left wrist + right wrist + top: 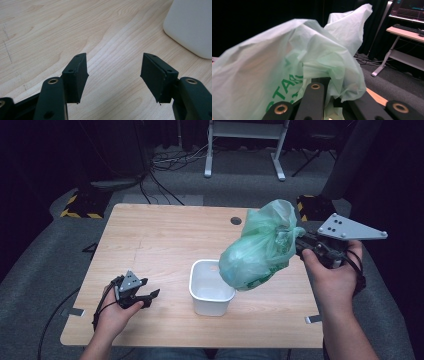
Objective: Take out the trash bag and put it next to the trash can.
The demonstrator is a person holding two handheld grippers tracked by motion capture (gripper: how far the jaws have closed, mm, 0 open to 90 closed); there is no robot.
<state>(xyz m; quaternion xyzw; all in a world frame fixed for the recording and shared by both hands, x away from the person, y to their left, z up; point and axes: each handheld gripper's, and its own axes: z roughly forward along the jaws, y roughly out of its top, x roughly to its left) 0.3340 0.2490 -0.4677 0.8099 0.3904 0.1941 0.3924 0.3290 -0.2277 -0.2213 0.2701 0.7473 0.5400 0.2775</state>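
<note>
Lining a bin: the right gripper (pixel 300 245), jaws pinched shut on a fold of the green plastic bag (pixel 260 247), holds it in the air just above and to the right of the white bin (pixel 210 292). The left gripper (pixel 145 297) rests on the table (pixel 150 235) beside the bin, jaws spread and empty. Best practice would be to centre the bag's mouth over the rim before lowering. The bag's opening and its printed lettering stay hidden among the folds.

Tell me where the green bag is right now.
In the high view, the green plastic bag hangs in the air, held by the right tool, just right of and partly over the white tub.
</note>
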